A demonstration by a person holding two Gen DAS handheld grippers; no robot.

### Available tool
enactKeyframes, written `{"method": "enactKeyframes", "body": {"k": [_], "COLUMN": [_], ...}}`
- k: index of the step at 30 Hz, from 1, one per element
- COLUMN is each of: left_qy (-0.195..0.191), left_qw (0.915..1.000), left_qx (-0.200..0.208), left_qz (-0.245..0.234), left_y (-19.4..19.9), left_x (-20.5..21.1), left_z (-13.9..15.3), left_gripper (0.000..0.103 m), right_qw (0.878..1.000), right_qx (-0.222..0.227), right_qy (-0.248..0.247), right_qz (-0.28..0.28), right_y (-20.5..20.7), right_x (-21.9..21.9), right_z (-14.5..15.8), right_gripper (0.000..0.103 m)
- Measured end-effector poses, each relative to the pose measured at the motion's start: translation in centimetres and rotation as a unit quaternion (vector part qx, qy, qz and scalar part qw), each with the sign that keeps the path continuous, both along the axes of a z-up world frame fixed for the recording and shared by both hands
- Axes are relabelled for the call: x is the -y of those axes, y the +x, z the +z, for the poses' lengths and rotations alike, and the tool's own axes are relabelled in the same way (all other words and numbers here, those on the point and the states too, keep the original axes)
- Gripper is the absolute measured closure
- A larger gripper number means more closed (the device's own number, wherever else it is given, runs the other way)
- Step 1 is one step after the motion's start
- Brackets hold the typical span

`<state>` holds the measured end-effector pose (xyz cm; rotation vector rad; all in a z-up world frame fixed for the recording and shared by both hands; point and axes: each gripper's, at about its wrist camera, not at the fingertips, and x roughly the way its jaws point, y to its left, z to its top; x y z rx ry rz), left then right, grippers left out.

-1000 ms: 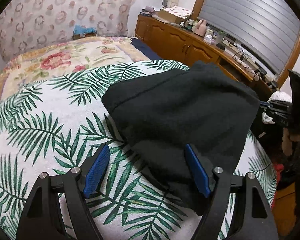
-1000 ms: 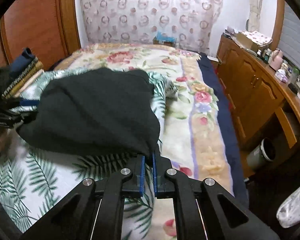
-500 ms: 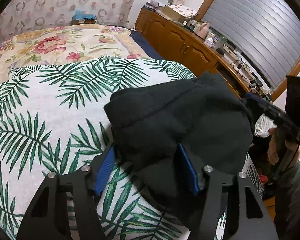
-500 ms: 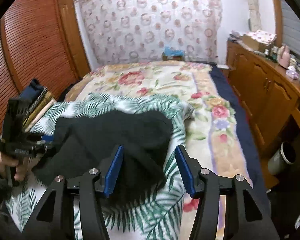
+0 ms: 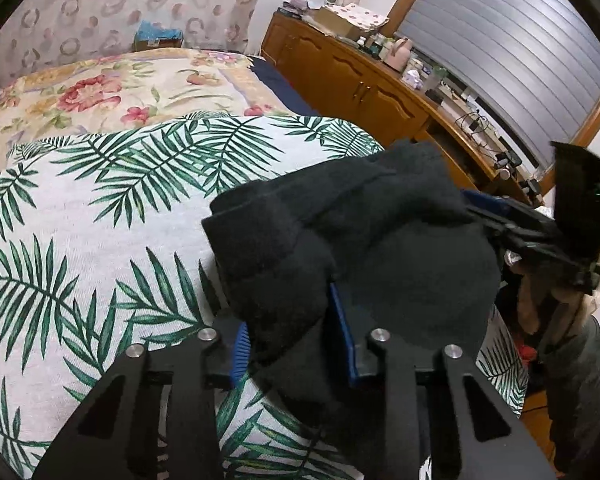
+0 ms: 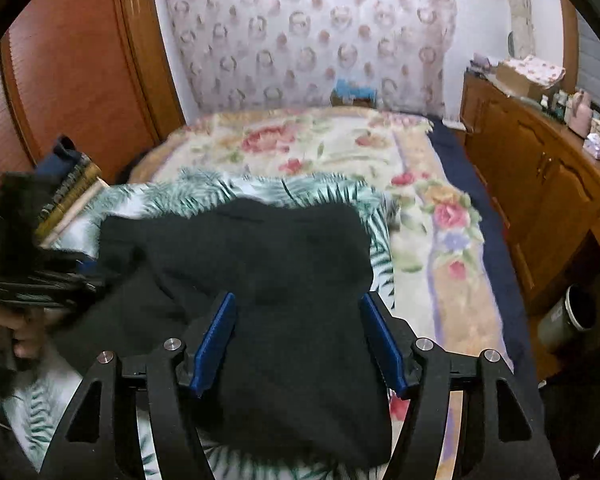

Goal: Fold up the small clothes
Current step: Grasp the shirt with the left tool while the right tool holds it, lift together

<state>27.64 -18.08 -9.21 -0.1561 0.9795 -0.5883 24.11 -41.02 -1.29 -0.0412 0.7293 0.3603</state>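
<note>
The black garment (image 5: pixel 352 248) sits bunched up on the palm-leaf sheet (image 5: pixel 100 216), which is spread over a floral blanket (image 5: pixel 120 88) on the bed. In the left wrist view it fills the middle and the 3 o'clock side of the frame, folded over itself in thick lumps.

The left gripper (image 5: pixel 296 332) is clamped down on a fold of the black cloth — its blue pads (image 5: pixel 342 332) are pressed in against the fabric, and a wad of it bulges up between them. The cloth covers most of the near pad, so only a strip of blue shows at around 7 o'clock.

The right gripper (image 6: pixel 300 340) is spread wide, with the blue pads (image 6: pixel 216 340) well apart. The garment (image 6: pixel 260 272) lies between and under the fingers, but neither pad is pinching it. From the left view the right gripper (image 5: pixel 516 232) shows up at 3 o'clock, right at the far edge of the cloth; the left gripper (image 6: pixel 40 276) appears at 9 o'clock in the right view, a bit blurred.

Stuff around: a wooden cabinet (image 5: pixel 360 80) loaded with clutter runs along at 1 o'clock, with a slatted shutter (image 5: pixel 500 52) above it. There's a small blue box (image 6: pixel 354 92) against the patterned wall at 12, a stack of folded clothes (image 6: pixel 68 184) at 9 to 10 o'clock by the wooden wardrobe door (image 6: pixel 80 80), and a metal bin (image 6: pixel 568 316) on the floor at 4 o'clock in the right view.
</note>
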Motion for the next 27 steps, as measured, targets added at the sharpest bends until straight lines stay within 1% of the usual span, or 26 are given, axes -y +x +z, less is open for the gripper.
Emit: {"method": "enactKeyframes", "body": {"k": [5,7,11,12,14,15,16,18,19,20,22,25,27], "left_qy": [-0.013,-0.019,-0.027,-0.028,-0.029,-0.03,-0.032,-0.032,-0.035,-0.036,-0.033,-0.04,-0.049], "left_qw": [0.9999,0.9998,0.9995,0.9995,0.9994,0.9994,0.9994,0.9995,0.9994,0.9993,0.9993,0.9984,0.9968], "left_qx": [-0.008,-0.008,-0.013,-0.015,-0.015,-0.015,-0.013,-0.003,0.001,0.003,0.014,0.04,0.062], "left_qz": [-0.001,0.0,0.009,0.009,0.009,0.008,0.008,0.004,0.004,0.006,0.008,0.007,0.005], "left_y": [0.4,0.4,0.6,0.7,0.9,0.9,0.8,0.6,0.5,0.3,-0.2,-1.5,-2.7], "left_x": [-0.4,-0.5,-0.6,-0.6,-0.5,-0.4,-0.5,-0.4,-0.4,-0.4,-0.3,-0.3,-0.5], "left_z": [-0.1,-0.1,-0.3,-0.2,-0.2,-0.2,-0.1,0.1,0.3,0.5,1.1,2.6,4.1], "left_gripper": [0.074,0.075,0.075,0.075,0.075,0.075,0.077,0.083,0.085,0.086,0.088,0.089,0.089], "right_qw": [0.997,0.995,0.994,0.993,0.993,0.993,0.992,0.992,0.991,0.99,0.991,0.995,0.997], "right_qx": [-0.054,-0.06,-0.066,-0.065,-0.067,-0.069,-0.074,-0.077,-0.078,-0.078,-0.069,-0.051,-0.028], "right_qy": [0.061,0.075,0.09,0.093,0.091,0.09,0.094,0.095,0.096,0.098,0.086,0.064,0.05], "right_qz": [0.009,0.011,0.022,0.024,0.03,0.031,0.038,0.046,0.051,0.059,0.071,0.065,0.056], "right_y": [3.0,3.6,3.3,3.4,3.4,3.5,3.5,3.3,3.1,3.0,2.6,1.7,0.8], "right_x": [2.2,2.5,3.5,2.8,2.7,2.7,2.7,2.1,2.0,1.9,1.5,1.1,0.9], "right_z": [-1.3,-1.3,-1.1,-1.5,-1.5,-1.4,-1.4,-1.2,-1.1,-1.1,-0.8,-0.3,0.4], "right_gripper": [0.03,0.03,0.03,0.03,0.03,0.032,0.04,0.049,0.057,0.069,0.078,0.082,0.083]}}
